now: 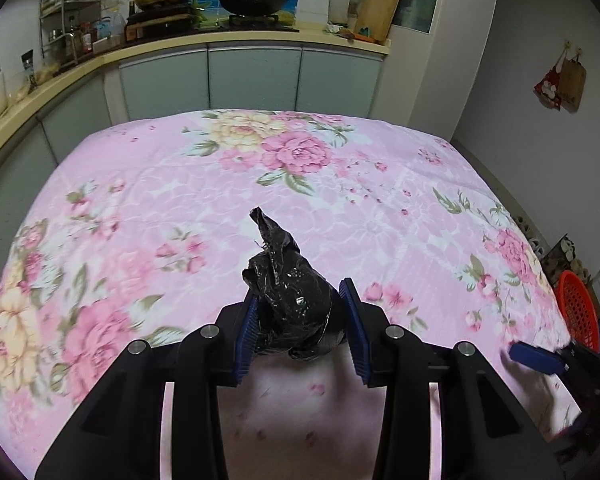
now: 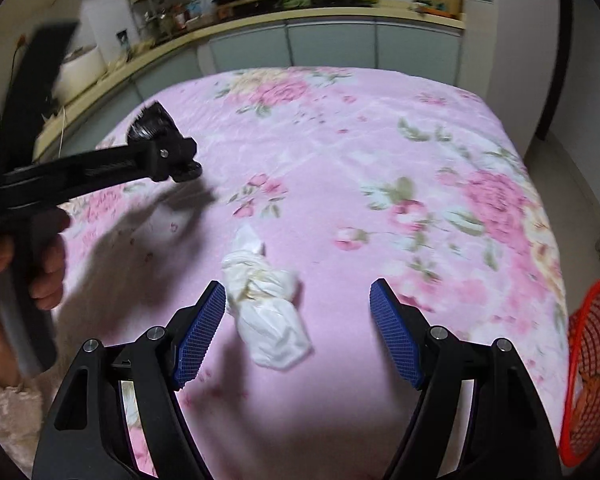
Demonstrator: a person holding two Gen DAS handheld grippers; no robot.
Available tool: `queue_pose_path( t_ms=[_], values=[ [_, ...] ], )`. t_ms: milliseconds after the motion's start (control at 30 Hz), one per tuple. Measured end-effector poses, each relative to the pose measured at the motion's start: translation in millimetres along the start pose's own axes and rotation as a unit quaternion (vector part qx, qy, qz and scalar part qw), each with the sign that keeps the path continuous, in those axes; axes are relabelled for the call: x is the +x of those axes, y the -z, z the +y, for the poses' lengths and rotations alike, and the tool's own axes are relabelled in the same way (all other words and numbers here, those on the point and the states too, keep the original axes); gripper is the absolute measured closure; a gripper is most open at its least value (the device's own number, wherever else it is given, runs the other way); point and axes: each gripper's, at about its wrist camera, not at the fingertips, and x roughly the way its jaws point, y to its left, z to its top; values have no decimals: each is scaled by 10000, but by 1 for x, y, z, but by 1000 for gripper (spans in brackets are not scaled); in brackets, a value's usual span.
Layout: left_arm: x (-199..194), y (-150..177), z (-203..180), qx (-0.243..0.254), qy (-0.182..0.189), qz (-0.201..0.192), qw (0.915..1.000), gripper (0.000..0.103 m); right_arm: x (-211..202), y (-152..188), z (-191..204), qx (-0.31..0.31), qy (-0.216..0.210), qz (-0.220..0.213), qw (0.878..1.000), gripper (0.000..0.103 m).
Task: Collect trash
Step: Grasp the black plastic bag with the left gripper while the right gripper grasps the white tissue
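Note:
A crumpled black plastic bag (image 1: 292, 300) is pinched between the blue pads of my left gripper (image 1: 300, 292), lifted slightly off the pink floral cloth (image 1: 172, 200). The right wrist view shows that gripper (image 2: 168, 160) from the side, held by a hand, with the black bag (image 2: 148, 122) sticking out of its tip. My right gripper (image 2: 298, 286) stands open over a wad of white paper (image 2: 268, 308) on the cloth. The wad lies between the fingers, close to the left pad (image 2: 200, 332), and neither pad presses on it.
A red mesh basket (image 2: 588, 360) stands off the table's right edge, also seen as the basket (image 1: 578, 308) in the left wrist view. Behind the table runs a kitchen counter (image 1: 220, 40) with pans and jars. A grey wall (image 1: 520, 80) lies to the right.

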Motion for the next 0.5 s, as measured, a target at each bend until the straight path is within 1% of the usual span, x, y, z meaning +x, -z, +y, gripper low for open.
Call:
queue_pose_path(
  t_ms=[200,233,267,367,400,467,500],
  values=[
    [-15,12,11,-44,-127,-57,9999,66,15,-2,9,-151,100,27,9998,31],
    [-16,13,13,-53,-135,-59,9999,66,15,-2,10,-165,108,19,9998,33],
    [-17,15,14,-63,-147,-57,9999,66,16,-3,10,-182,98,18,9998,38],
    [-19,20,18,-100,-189,-37,9998,66,17,-3,9,-191,67,51,9998,46],
    [-18,21,19,-120,-194,-19,9997,66,17,-3,9,-180,50,50,9998,47],
    [-17,25,20,-160,-196,24,9997,66,17,-3,8,-174,-2,60,9998,56],
    [-17,27,20,-168,-194,40,9997,66,16,-3,9,-171,-21,61,9998,58]
  ],
)
